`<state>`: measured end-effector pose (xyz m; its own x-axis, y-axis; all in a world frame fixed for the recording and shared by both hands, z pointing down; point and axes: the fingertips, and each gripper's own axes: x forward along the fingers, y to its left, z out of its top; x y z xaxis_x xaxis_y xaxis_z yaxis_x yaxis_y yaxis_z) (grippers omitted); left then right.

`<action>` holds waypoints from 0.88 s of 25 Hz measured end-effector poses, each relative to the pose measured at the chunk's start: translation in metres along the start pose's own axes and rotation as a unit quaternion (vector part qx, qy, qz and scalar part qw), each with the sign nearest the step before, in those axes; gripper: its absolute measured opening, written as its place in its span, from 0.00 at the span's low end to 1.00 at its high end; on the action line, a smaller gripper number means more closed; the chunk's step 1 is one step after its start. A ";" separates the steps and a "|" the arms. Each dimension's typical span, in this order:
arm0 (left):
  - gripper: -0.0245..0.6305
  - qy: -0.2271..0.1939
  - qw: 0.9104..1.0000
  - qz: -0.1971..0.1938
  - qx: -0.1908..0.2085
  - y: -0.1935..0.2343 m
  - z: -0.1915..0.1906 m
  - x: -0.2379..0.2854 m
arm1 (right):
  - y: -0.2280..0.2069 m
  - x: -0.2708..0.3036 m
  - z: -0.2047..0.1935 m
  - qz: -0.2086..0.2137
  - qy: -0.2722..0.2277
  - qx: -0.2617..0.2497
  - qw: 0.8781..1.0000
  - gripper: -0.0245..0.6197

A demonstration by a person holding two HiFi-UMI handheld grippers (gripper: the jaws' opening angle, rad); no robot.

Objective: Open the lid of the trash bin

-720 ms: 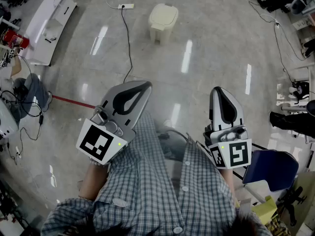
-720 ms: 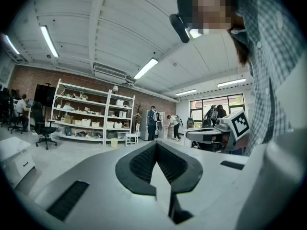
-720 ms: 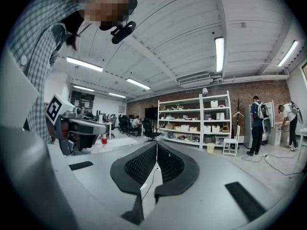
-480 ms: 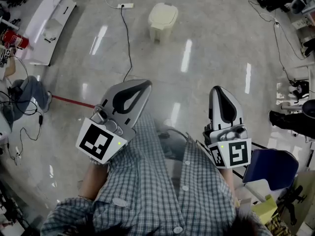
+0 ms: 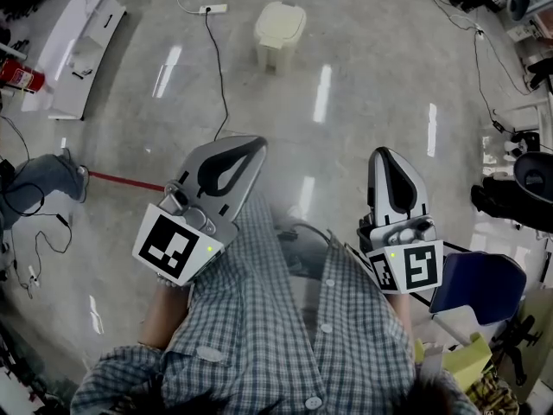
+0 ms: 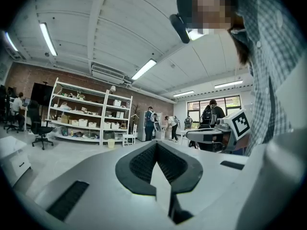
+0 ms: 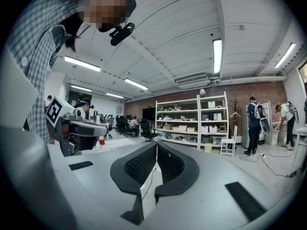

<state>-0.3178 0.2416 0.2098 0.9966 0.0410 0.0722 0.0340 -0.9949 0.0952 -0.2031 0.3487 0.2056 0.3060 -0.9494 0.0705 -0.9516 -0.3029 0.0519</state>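
- Floor (image 5: 371, 76): glossy grey.
- Checked shirt (image 5: 259, 318): both tools sit close against it.
- Left tool (image 5: 257, 149), right tool (image 5: 386, 156): jaws closed tip to tip, nothing between.
- Trash bin (image 5: 280, 31): cream, lid down, on the floor, well apart from both tools.
- Cable (image 5: 220, 76): lies just left of the bin.

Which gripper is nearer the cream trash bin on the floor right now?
Left. In the head view the left gripper sits nearly straight below the trash bin, well short of it; the right gripper is further off to its right.
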 end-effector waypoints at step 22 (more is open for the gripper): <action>0.04 -0.027 0.998 -0.038 0.029 0.001 0.002 -0.036 | 0.044 -0.012 -0.008 -0.034 -0.006 0.000 0.999 0.07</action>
<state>-0.3534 0.2388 0.2049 0.9935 0.1133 0.0122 0.1127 -0.9928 0.0402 -0.2488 0.3475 0.2152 0.3691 -0.9278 0.0539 -0.9288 -0.3662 0.0568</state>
